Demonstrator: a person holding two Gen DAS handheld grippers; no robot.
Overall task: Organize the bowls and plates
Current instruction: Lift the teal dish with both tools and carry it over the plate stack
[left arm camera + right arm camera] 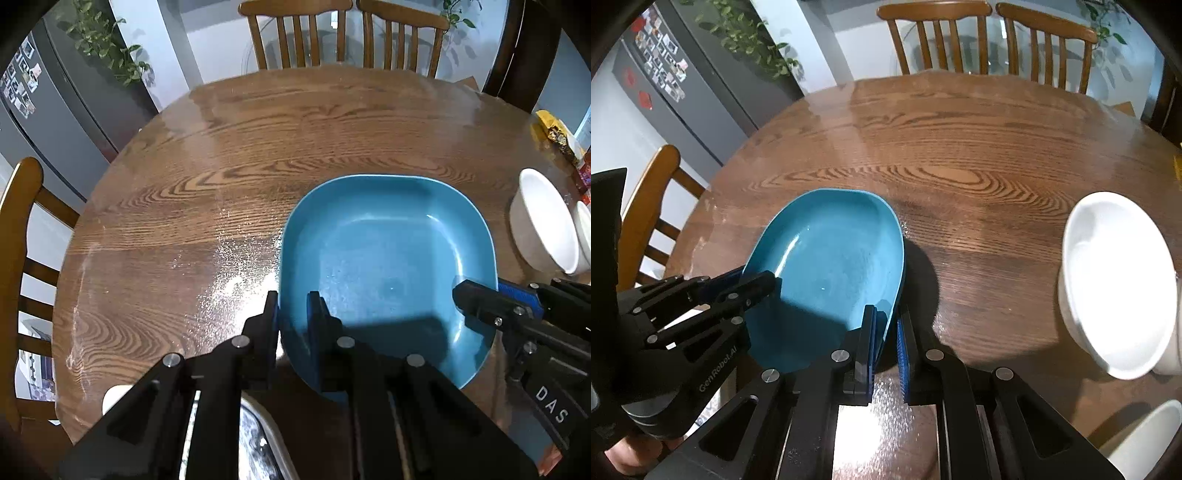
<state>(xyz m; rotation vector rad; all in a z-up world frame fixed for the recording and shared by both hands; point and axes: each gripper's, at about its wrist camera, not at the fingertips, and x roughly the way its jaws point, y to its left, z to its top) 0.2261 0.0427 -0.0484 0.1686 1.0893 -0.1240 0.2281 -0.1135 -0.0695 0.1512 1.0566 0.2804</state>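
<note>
Teal, squarish plate [388, 258]: gripped at two opposite edges and held tilted above the wooden counter [221, 166], a shadow cast beneath its right side. Left claw [293, 306]: clamped on the plate's left rim, one finger outside and one inside. Right claw [886, 321]: closed tight on the right rim, pads pressed to either face. White bowl [1119, 280]: set on the counter, well apart to the right of the plate. A second white dish [1145, 435]: seen only in part, nearer the right claw.
</note>
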